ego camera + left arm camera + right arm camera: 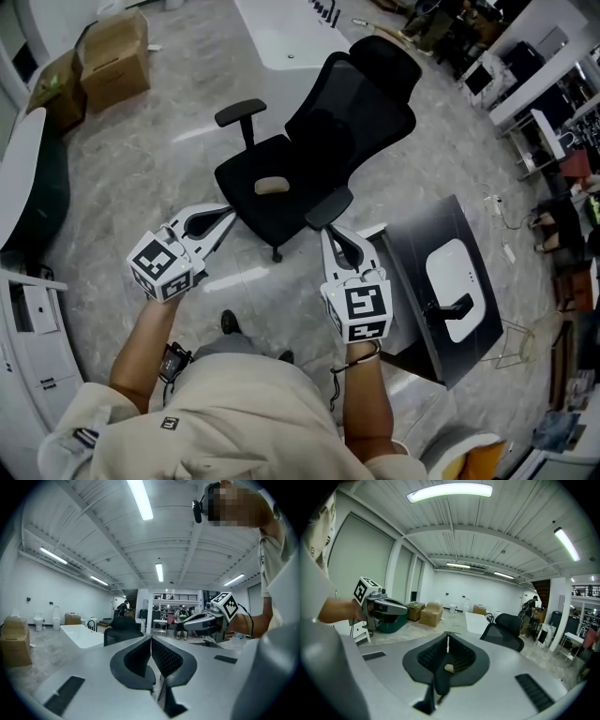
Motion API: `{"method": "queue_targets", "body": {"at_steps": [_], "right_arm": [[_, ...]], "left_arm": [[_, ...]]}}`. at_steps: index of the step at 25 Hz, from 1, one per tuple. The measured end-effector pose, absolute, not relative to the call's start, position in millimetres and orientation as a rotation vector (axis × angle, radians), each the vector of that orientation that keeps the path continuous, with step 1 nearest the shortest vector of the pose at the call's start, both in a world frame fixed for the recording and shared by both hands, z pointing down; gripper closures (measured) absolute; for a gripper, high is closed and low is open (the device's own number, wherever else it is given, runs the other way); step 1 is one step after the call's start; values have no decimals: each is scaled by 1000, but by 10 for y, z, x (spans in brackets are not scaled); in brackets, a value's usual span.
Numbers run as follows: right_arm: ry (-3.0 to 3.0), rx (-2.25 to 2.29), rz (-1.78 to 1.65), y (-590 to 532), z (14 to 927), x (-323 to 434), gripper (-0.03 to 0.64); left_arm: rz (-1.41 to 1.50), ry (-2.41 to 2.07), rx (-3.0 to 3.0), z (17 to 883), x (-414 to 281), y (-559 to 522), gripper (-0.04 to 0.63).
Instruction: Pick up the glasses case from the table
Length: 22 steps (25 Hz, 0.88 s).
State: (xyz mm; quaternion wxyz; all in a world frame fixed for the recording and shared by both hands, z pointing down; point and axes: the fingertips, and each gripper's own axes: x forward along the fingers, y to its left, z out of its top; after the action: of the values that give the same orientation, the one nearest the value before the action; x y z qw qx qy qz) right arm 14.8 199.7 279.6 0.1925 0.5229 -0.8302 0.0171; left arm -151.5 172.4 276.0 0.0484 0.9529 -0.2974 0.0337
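Both grippers are held out in front of the person over the floor, with nothing in them. My left gripper has its jaws shut together. The jaws of my right gripper also meet in a thin line, pointing slightly down toward a black office chair. Low at the right stands a dark table that carries a white oval thing and a small black thing. I cannot tell which of them is the glasses case. Each gripper view shows the other gripper off to the side.
A small tan object lies on the chair's seat. Cardboard boxes stand at the far left on the marble floor, and a white counter is beyond the chair. Desks and cables crowd the right side. People stand far off.
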Motion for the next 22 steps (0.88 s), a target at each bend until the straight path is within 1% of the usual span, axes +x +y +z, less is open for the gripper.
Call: {"method": "queue_targets", "body": {"at_steps": [14,22], "right_arm": [[-2253,1523,47,1595,2839,-440,591],[-2284,1450,21,1316,2822,-804,591]], "left_arm": [[34,-807,2916,2812,-2088,1219,576],[-20,-902,2878,2808,-2550,1077,576]]}}
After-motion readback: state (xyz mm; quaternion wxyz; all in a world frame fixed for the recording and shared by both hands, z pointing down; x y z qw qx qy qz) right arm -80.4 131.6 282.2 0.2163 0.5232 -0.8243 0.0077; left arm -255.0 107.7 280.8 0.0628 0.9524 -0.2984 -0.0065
